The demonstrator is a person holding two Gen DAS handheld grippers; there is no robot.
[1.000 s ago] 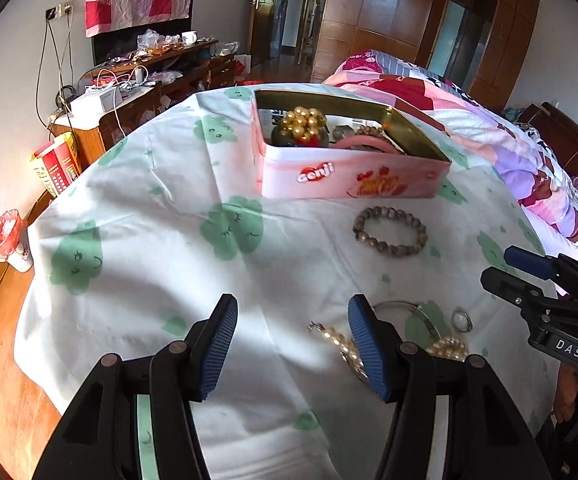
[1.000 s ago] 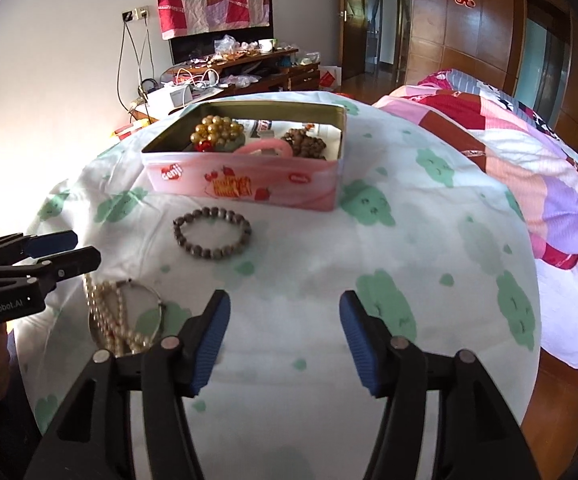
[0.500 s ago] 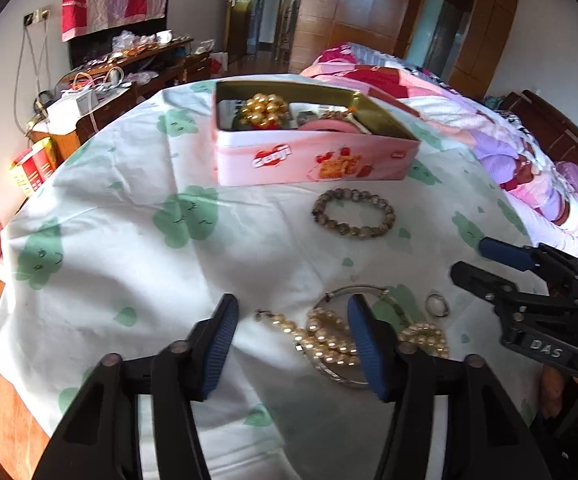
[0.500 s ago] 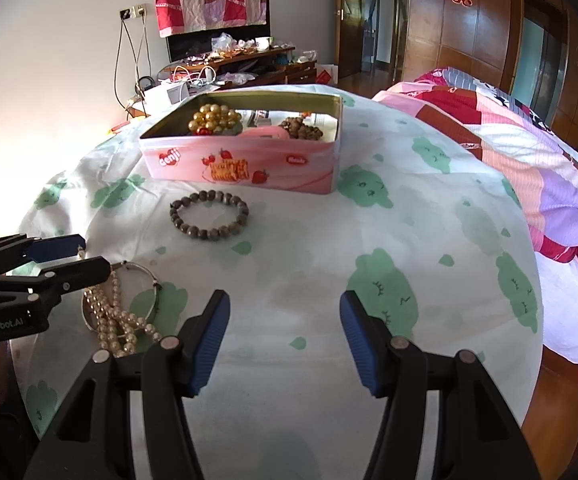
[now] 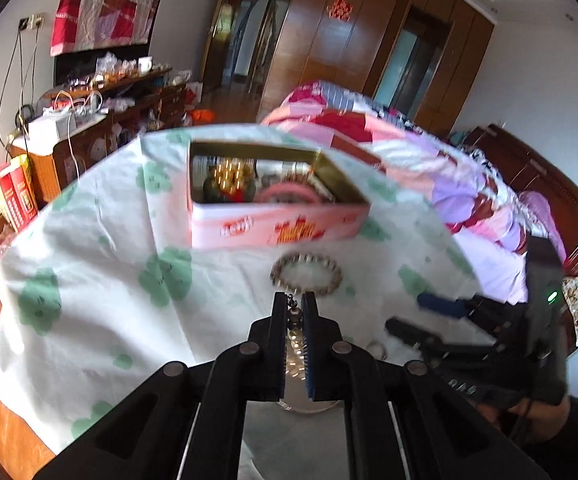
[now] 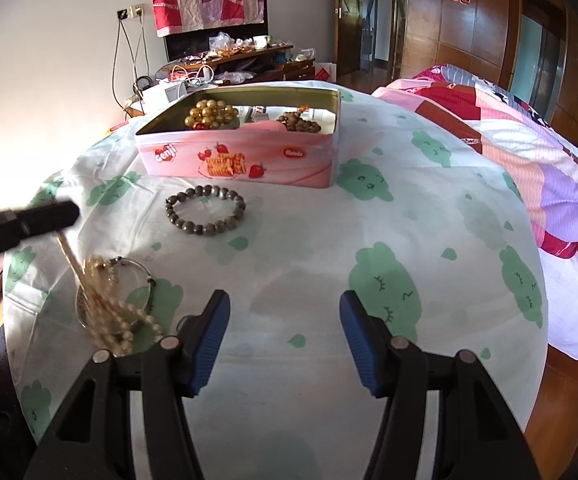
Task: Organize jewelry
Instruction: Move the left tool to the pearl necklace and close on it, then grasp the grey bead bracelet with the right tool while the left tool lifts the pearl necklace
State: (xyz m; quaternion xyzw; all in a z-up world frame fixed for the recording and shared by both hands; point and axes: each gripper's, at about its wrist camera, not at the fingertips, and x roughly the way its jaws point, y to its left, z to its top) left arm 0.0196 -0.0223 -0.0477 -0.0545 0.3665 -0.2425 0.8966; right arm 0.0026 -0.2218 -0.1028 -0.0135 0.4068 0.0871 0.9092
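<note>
The left tongs (image 5: 293, 312) have just been closing and now pinch a strand of the pearl necklace (image 6: 107, 304) between their pads; in the left wrist view a bit of chain and pale beads shows in the narrow slit between the jaws. A second ago those jaws stood wide apart above the cloth with the necklace lying beside them. In the right wrist view the strand now runs taut and slanting from the left tongs' tip down to the heap of pearls, which still rests on the cloth at the near left, tangled with a thin metal bangle (image 6: 137, 270). So the lift has begun but most of the necklace is not yet off the table, and the bangle may come up with it. The right tongs (image 6: 285, 340) hang released, jaws wide apart, nothing between them, over bare tablecloth (image 6: 429, 240) as before. Farther off, a dark bead bracelet (image 6: 205, 215) lies flat on the cloth, just in front of the pink tin (image 6: 241, 162), which stands open at the far side and already holds gold beads (image 6: 209, 114) and a brown bead string (image 6: 301, 122). The necklace likely goes there next.
</note>
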